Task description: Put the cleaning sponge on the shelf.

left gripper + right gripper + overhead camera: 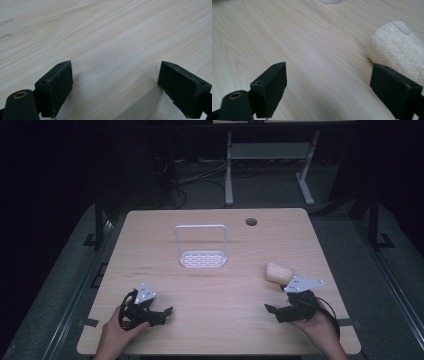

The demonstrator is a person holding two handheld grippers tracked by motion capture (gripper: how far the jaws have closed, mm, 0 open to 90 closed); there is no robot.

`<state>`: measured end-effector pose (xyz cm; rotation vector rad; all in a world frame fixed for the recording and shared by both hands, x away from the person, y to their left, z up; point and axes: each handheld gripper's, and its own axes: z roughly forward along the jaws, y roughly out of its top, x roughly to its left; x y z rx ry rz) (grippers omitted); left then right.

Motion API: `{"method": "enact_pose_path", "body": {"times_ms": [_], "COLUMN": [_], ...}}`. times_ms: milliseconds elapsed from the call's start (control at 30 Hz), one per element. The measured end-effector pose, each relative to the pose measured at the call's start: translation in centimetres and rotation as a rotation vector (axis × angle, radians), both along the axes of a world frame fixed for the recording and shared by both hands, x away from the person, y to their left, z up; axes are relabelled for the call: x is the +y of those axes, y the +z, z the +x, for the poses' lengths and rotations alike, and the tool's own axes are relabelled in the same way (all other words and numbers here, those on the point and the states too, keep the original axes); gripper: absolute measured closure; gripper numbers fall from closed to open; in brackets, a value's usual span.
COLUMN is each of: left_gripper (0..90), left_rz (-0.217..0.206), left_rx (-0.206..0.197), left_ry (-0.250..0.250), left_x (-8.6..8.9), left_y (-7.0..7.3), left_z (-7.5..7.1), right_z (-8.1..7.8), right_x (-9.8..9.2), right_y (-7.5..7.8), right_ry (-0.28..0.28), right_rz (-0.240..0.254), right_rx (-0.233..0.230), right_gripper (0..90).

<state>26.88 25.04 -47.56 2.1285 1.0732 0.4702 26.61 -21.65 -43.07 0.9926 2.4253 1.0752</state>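
Note:
A pale loofah sponge (278, 272) lies on the right part of the wooden table (215, 285). It sits just beyond my right gripper (273, 312), which rests open near the front edge, jaws pointing left. In the right gripper view the loofah (397, 52) lies close to the right jaw, outside the open gripper (329, 67), with bare wood between the jaws. A white wire-framed rack (201, 251) stands upright at the table's middle. At the front left, my left gripper (162, 314) is open, and between its jaws is bare tabletop (116, 66).
A round cable hole (251, 222) is set in the table's far edge. Beyond the table stand a white desk frame (229, 175) and loose cables on a dark floor. The rack's white base (329, 1) shows at the top edge of the right gripper view.

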Motion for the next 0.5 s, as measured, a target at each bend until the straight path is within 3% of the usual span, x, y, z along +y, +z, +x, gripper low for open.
{"method": "enact_pose_path", "body": {"times_ms": [500], "left_gripper": [11.8], "left_rz": [0.003], "left_rx": [0.001], "left_ry": [-0.002], "left_x": [0.0], "left_y": [0.0], "left_z": [0.0], "right_z": [1.5], "right_x": [-0.4], "right_y": [0.9], "right_ry": [-0.024], "right_rz": [-0.011], "right_rx": [-0.013], "right_gripper": [13.9]}}
